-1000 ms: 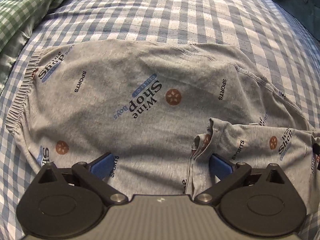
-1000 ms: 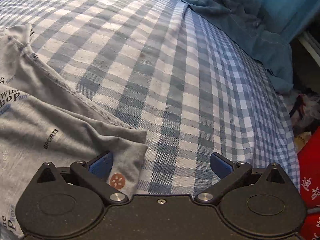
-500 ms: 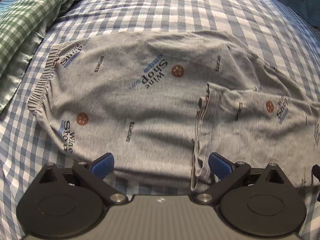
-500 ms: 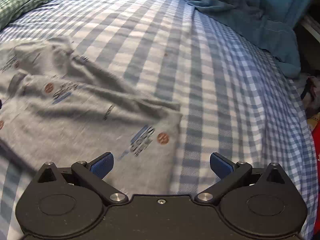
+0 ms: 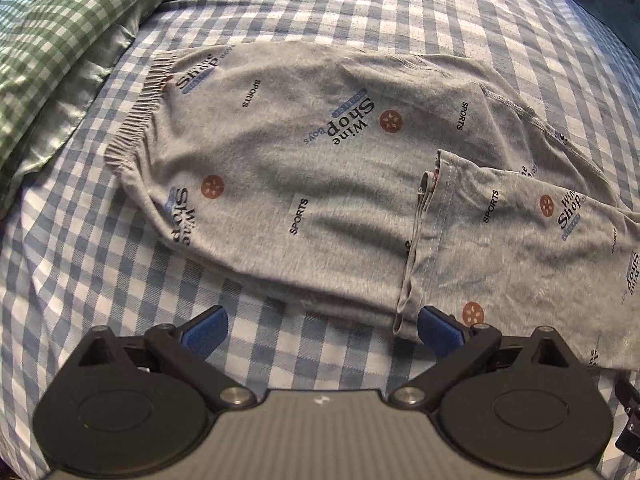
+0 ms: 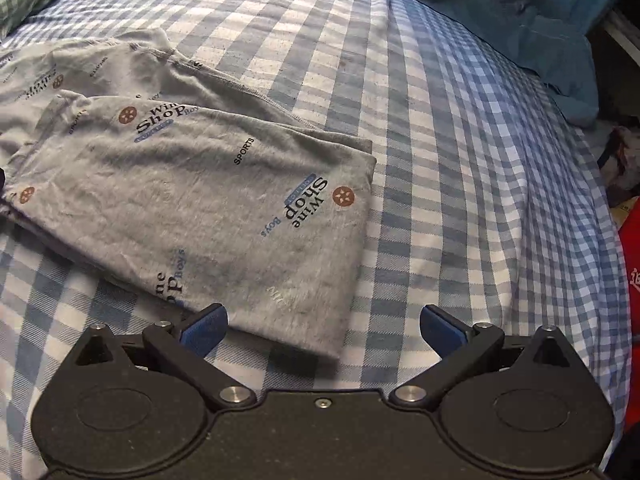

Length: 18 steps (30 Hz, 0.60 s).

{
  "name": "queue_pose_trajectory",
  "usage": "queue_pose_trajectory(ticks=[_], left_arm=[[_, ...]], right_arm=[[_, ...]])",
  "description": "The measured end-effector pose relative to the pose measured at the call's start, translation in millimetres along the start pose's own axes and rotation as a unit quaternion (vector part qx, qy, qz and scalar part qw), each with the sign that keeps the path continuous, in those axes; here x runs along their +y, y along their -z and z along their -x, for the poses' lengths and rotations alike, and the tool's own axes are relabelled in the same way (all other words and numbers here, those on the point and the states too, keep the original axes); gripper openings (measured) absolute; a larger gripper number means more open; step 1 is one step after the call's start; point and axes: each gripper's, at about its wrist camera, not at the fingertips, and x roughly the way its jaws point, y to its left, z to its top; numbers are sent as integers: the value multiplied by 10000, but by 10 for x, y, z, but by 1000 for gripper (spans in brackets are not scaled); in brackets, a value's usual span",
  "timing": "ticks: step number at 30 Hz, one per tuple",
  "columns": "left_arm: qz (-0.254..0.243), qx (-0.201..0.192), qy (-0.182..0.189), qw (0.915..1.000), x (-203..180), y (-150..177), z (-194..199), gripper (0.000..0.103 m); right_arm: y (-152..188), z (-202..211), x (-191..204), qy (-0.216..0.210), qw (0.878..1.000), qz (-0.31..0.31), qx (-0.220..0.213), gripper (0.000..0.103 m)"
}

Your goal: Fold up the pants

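Note:
Grey printed pants (image 5: 320, 184) lie flat on the checked bed sheet (image 5: 120, 280). The elastic waistband (image 5: 136, 120) is at the left. The leg ends are folded back over the pants, with the hem (image 5: 420, 240) across the middle. The folded leg part (image 6: 224, 200) also shows in the right wrist view, its fold edge at the right. My left gripper (image 5: 320, 330) is open and empty, just in front of the pants' near edge. My right gripper (image 6: 322, 326) is open and empty, over the near corner of the fold.
A green checked blanket (image 5: 48, 40) lies at the far left. A teal cloth (image 6: 500, 12) lies at the far right of the bed. The bed edge (image 6: 600, 240) drops off at the right, with a red item (image 6: 632, 264) beyond it.
Both grippers have pulled back from the pants and stayed open. More of the pants and the sheet in front of them now show in both views.

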Motion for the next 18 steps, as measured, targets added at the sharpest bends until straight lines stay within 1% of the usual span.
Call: queue_pose_trajectory(ticks=[2, 5, 7, 10, 13, 14, 18], left_arm=[[100, -10, -18, 9999, 13, 134, 119, 103], [260, -19, -46, 9996, 49, 364, 259, 103], [334, -20, -125, 9994, 77, 561, 370, 103], [465, 21, -240, 9986, 101, 839, 525, 103], [599, -14, -282, 9978, 112, 1104, 684, 103], [615, -36, -330, 9976, 117, 1234, 762, 103], [617, -36, -608, 9962, 161, 1580, 914, 103]], right_arm=[[113, 108, 25, -178, 9997, -145, 72, 102], [285, 303, 72, -537, 9981, -305, 52, 102], [362, 392, 106, -719, 9972, -184, -15, 102], [453, 497, 144, -826, 9965, 62, -117, 102], [547, 563, 119, -1093, 9939, 65, -155, 102], [584, 581, 119, -1172, 9930, 62, -151, 102], [724, 603, 159, -1426, 9896, 155, -99, 102]])
